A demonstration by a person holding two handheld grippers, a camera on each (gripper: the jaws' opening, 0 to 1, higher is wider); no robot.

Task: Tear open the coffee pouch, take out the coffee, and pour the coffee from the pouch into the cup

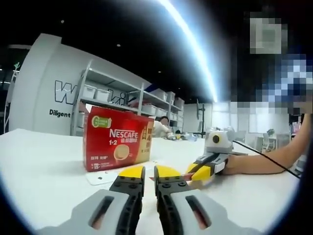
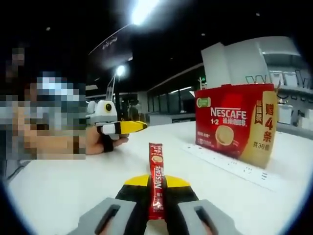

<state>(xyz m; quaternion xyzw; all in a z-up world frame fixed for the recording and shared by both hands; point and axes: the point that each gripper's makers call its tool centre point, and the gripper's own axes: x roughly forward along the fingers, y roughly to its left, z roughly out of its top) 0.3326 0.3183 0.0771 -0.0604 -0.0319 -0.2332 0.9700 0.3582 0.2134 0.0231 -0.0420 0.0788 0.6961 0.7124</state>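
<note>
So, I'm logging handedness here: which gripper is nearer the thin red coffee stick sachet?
Right. The right gripper is shut on the thin red coffee stick sachet, which stands up between its jaws. The left gripper sits apart over the white table, jaws nearly together.

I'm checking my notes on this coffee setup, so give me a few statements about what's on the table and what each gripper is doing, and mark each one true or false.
1. The right gripper is shut on a coffee stick. True.
2. The coffee stick is blue. False: it is red, with Nescafe lettering.
3. A red Nescafe box stands on the white table. True.
4. The left gripper holds the coffee stick. False: its jaws stand nearly together with nothing visible between them.
5. The Nescafe box lies flat on its face. False: it stands upright, top flap open.
6. A white power strip lies in front of the box in the right gripper view. True.
</note>
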